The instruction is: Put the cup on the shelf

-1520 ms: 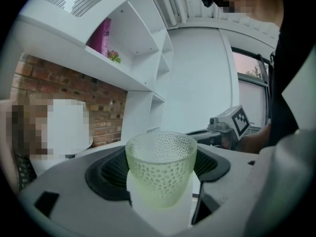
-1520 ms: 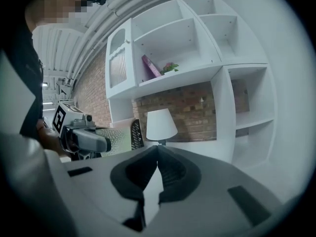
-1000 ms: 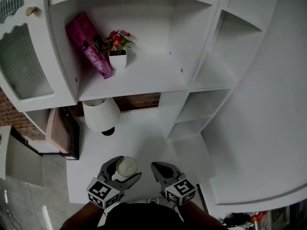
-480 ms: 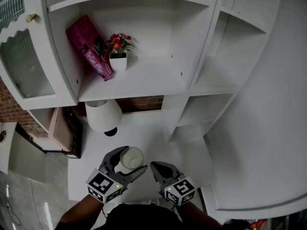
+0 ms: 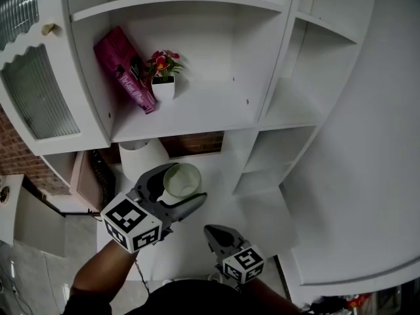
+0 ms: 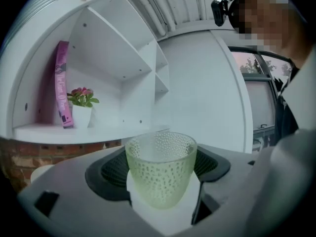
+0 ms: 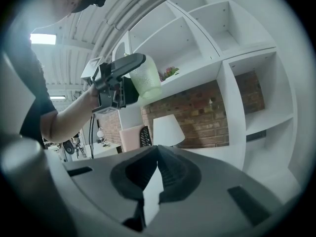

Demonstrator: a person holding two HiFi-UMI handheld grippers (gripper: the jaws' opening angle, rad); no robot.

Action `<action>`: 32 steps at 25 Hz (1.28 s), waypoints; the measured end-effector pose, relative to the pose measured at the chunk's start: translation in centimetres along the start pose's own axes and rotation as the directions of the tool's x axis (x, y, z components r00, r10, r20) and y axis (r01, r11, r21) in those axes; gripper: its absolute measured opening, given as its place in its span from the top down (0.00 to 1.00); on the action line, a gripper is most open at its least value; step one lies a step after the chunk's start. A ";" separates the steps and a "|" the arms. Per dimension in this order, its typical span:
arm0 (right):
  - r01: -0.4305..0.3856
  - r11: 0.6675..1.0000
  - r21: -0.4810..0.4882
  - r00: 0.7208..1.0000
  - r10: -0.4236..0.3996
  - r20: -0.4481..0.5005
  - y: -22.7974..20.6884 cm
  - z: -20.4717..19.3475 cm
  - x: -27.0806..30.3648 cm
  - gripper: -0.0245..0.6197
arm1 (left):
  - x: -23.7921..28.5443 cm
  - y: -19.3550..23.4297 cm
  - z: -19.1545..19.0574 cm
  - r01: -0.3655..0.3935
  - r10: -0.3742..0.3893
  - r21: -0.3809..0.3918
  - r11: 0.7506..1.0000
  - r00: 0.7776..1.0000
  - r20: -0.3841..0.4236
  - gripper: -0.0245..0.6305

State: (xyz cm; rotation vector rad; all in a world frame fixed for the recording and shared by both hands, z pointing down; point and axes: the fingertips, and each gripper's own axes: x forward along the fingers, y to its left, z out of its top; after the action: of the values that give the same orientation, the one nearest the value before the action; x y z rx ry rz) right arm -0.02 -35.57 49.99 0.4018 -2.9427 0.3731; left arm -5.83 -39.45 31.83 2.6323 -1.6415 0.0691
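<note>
Sitting clamped between left gripper [image 6: 160, 191] jaws: cup [image 6: 160, 169].

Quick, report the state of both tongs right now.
Left tongs: closed on the pale green dimpled glass cup.
Right tongs: closed, holding nothing.

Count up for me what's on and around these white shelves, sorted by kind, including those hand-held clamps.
Cups: 1, the green cup, held in the left gripper
Books: 1, the pink book
Plants: 1, the potted flowers
Lamps: 1, the white lamp
Grippers: 2, counting the right gripper, which is shut and empty
Total: 6
</note>
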 end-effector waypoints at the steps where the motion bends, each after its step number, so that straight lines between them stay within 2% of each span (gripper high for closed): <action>1: 0.002 1.000 0.000 1.000 -0.002 0.004 0.1 0.0 0.0 0.95 | 0.2 0.3 1.0 0.005 -0.005 0.009 1.000 1.000 0.010 0.38; 7: 0.007 1.000 -0.007 1.000 -0.007 0.016 0.6 0.3 -0.4 0.95 | 2.1 1.9 6.7 0.018 -0.022 0.070 0.997 0.998 0.060 0.38; 13: 0.018 1.000 -0.016 1.000 -0.018 0.015 0.2 0.3 -0.9 0.95 | 4.5 3.0 10.5 0.030 -0.040 0.107 0.994 0.995 0.094 0.38; 24: 0.034 0.999 -0.017 0.999 -0.034 0.012 -2.0 0.5 -2.2 0.95 | 9.5 8.7 13.0 -0.045 0.040 0.074 0.996 0.997 0.065 0.38; 32: 0.057 0.998 -0.003 0.998 -0.057 0.015 -4.6 0.7 -3.2 0.95 | 14.6 12.8 12.4 -0.098 0.100 0.070 0.993 0.995 -0.028 0.38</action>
State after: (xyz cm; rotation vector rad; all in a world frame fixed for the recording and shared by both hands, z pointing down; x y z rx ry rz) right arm 4.24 -39.26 49.78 0.4891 -2.9380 0.3597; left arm -10.72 -58.91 20.42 2.5819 -1.7907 0.1730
